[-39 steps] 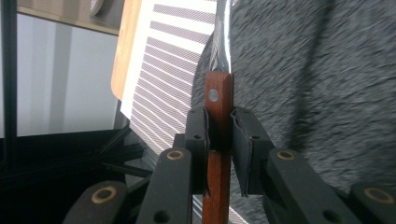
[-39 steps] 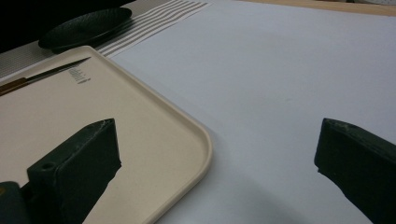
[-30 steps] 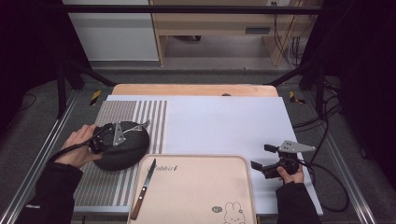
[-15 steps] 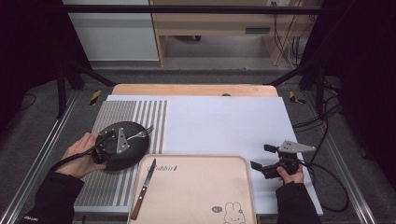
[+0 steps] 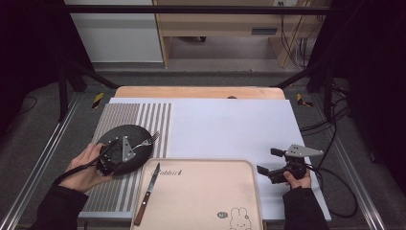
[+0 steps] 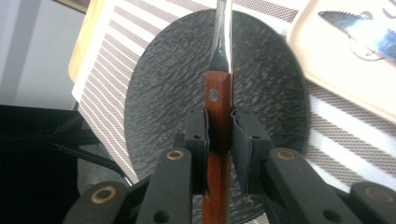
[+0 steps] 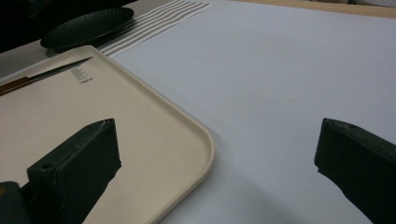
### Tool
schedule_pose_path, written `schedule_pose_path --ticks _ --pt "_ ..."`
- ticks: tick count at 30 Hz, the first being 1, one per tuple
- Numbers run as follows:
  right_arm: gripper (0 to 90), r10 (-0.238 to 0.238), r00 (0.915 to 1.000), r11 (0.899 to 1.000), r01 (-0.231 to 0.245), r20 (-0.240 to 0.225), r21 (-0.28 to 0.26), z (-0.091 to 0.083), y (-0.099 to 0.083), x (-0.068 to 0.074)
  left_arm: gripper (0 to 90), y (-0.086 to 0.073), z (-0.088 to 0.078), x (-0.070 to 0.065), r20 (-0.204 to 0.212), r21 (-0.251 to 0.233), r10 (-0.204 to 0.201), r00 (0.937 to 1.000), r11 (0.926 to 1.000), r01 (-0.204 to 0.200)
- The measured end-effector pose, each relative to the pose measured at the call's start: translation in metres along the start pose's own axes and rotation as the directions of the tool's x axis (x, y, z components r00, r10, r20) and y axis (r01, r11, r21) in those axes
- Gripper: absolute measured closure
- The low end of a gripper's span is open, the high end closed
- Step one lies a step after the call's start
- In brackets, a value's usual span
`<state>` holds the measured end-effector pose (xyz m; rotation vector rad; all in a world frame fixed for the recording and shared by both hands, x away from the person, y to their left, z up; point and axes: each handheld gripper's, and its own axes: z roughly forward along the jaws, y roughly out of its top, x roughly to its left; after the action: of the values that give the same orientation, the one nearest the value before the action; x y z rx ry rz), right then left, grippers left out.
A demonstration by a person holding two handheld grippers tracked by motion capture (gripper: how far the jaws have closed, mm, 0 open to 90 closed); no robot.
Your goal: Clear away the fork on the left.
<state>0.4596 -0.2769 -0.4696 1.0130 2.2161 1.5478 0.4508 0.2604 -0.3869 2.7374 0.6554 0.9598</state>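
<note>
So the left gripper (image 6: 219, 135) is clamped on the fork's (image 6: 218, 112) wooden handle, holding it over the dark plate (image 5: 125, 148) on the striped mat (image 5: 143, 120). By the look of it the fork isn't set down yet, and the knife (image 5: 146, 194) lies on the beige tray (image 5: 201, 191). The right gripper (image 5: 269, 163), jaws spread with nothing between them, waits beside the tray. The left gripper view shows that pinch up close; the high view gives the whole layout.

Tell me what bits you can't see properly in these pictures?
- Fork: in the left gripper view the top edge cuts off its prongs.
- Knife: the right gripper view's left edge cuts its handle.
- Plate: in the high view the left gripper covers part.
- Tray: its small print is unreadable.
</note>
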Motion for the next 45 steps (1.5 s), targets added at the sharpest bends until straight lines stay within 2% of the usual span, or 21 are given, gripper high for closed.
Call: schedule_pose_path --ticks 12,17,22,30,38,41,45 --pt "0.4 -0.002 1.0 1.0 0.002 -0.001 -0.002 -0.001 0.001 0.0 76.6 0.011 -0.011 -0.019 0.012 0.008 -0.057 0.9983 0.9983 0.057" --pt "0.4 -0.002 1.0 1.0 0.002 0.0 -0.002 -0.001 0.001 0.0 76.6 0.014 -0.014 -0.025 0.034 0.017 -0.107 0.9937 0.9942 0.106" --pt "0.4 -0.002 1.0 1.0 0.002 -0.001 -0.002 -0.001 0.001 0.0 76.6 0.016 -0.015 -0.032 0.038 0.032 -0.15 0.9879 0.9883 0.149" --pt "0.4 -0.001 1.0 1.0 0.001 -0.002 -0.004 -0.001 0.001 0.001 76.6 0.017 -0.02 -0.04 0.042 0.035 -0.216 0.9755 0.976 0.215" --pt "0.4 -0.001 1.0 1.0 0.001 -0.001 0.0 0.0 0.0 0.001 76.6 0.02 -0.021 -0.047 0.059 0.034 -0.287 0.9561 0.9578 0.285" --pt "0.4 -0.002 1.0 1.0 0.002 0.0 0.003 0.0 0.0 0.001 76.6 0.021 -0.023 -0.051 0.068 0.033 -0.316 0.9464 0.9488 0.314" --pt "0.4 0.0 1.0 1.0 0.0 0.0 -0.001 -0.001 0.0 0.001 76.6 0.023 -0.026 -0.055 0.065 0.037 -0.343 0.9369 0.9391 0.342"
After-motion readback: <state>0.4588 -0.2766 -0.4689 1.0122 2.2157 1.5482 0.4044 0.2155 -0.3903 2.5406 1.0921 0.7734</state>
